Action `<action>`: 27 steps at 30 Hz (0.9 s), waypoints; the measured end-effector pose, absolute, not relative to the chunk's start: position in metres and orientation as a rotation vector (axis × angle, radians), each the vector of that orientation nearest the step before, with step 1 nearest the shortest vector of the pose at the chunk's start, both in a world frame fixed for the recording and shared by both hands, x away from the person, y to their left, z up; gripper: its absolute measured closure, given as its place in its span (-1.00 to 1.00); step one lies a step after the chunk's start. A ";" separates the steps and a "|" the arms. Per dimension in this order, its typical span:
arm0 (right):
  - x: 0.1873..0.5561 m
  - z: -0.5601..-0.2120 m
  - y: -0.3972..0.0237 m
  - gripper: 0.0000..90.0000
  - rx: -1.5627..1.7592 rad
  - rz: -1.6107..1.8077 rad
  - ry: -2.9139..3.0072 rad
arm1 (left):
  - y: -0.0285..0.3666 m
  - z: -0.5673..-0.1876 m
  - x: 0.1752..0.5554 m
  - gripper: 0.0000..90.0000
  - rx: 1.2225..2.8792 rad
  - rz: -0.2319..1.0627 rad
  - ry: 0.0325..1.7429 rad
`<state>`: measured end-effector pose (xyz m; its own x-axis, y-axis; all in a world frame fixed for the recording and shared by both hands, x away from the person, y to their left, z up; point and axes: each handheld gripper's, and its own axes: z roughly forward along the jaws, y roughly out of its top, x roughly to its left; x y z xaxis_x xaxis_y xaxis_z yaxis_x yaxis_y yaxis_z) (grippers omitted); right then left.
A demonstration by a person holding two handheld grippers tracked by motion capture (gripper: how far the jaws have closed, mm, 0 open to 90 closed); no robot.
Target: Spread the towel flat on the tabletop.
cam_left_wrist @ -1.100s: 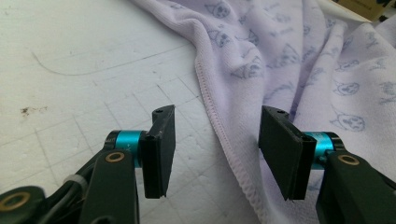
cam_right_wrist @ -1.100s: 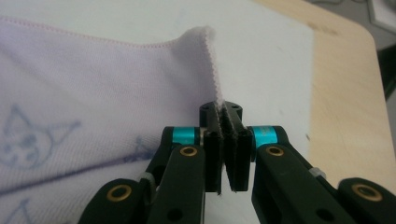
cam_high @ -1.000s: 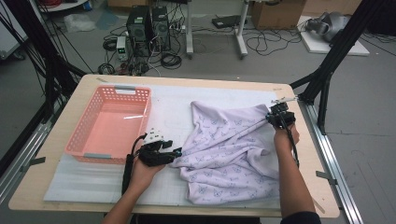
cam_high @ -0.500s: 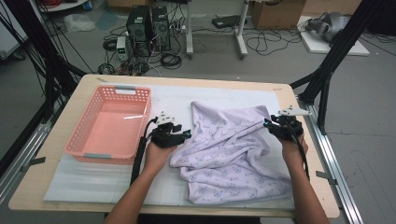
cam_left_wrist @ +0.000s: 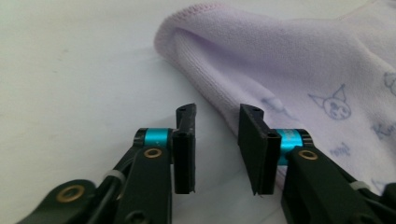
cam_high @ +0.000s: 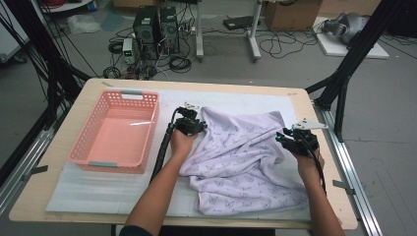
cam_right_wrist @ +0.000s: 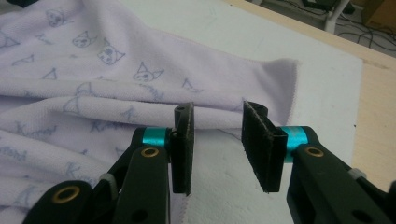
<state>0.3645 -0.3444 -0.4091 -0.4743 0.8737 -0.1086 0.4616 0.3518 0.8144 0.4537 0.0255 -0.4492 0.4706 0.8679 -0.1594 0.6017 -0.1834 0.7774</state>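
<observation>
A lilac cloth (cam_high: 241,157) lies crumpled on the worktop (cam_high: 305,105) beside a basket (cam_high: 115,130). Both hand-held grippers — left (cam_left_wrist: 217,122), right (cam_right_wrist: 218,122) — stand apart, clamping nothing; closing here risks missing each cloth edge.

One lilac towel (cam_high: 241,157) lies crumpled on the right half of the table (cam_high: 59,196). One pink basket (cam_high: 115,132) sits to its left. One white mat (cam_high: 98,189) covers the tabletop under both. Two grippers are present: the left gripper (cam_high: 196,125) at the towel's far left corner and the right gripper (cam_high: 285,140) at its right edge. Two forearms reach in from the near side. On the floor at the far side stand two computer towers (cam_high: 157,24).
</observation>
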 end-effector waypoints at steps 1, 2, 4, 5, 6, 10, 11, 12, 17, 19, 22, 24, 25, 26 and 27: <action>0.365 -0.409 -0.344 0.41 1.153 1.001 2.079 | 0.023 -0.450 0.454 0.35 1.895 0.397 1.220; 0.365 -0.409 -0.344 0.41 1.152 1.003 2.080 | 0.020 -0.450 0.454 0.24 1.904 0.402 1.206; 0.366 -0.410 -0.344 0.41 1.150 1.009 2.082 | 0.014 -0.450 0.453 0.08 1.923 0.413 1.177; 0.366 -0.410 -0.344 0.41 1.150 1.004 2.086 | 0.012 -0.451 0.452 -0.02 1.931 0.423 1.171; 0.366 -0.410 -0.344 0.42 1.150 1.006 2.085 | 0.010 -0.451 0.451 -0.08 1.934 0.431 1.167; 0.365 -0.410 -0.344 0.42 1.155 1.011 2.080 | 0.003 -0.451 0.449 -0.03 1.963 0.440 1.111; 0.365 -0.409 -0.344 0.42 1.162 1.013 2.078 | 0.000 -0.451 0.447 0.05 1.979 0.438 1.080; 0.365 -0.410 -0.345 0.42 1.158 1.012 2.077 | -0.005 -0.451 0.446 0.10 2.001 0.467 1.053; 0.366 -0.411 -0.345 0.42 1.161 1.011 2.080 | -0.014 -0.450 0.442 0.84 2.053 0.463 0.953; 0.366 -0.411 -0.344 0.43 1.161 1.013 2.084 | -0.014 -0.450 0.443 0.93 2.051 0.459 0.958; 0.365 -0.411 -0.345 0.43 1.167 1.015 2.082 | -0.007 -0.449 0.445 0.95 2.033 0.431 1.005; 0.365 -0.411 -0.345 0.43 1.172 1.021 2.080 | 0.001 -0.447 0.447 0.96 2.039 0.492 1.056; 0.365 -0.411 -0.346 0.43 1.175 1.023 2.076 | 0.009 -0.446 0.448 0.96 2.038 0.515 1.091; 0.365 -0.411 -0.346 0.43 1.180 1.024 2.076 | 0.016 -0.445 0.449 0.96 2.032 0.534 1.118; 0.365 -0.411 -0.347 0.43 1.180 1.024 2.077 | 0.028 -0.443 0.451 0.96 2.014 0.565 1.163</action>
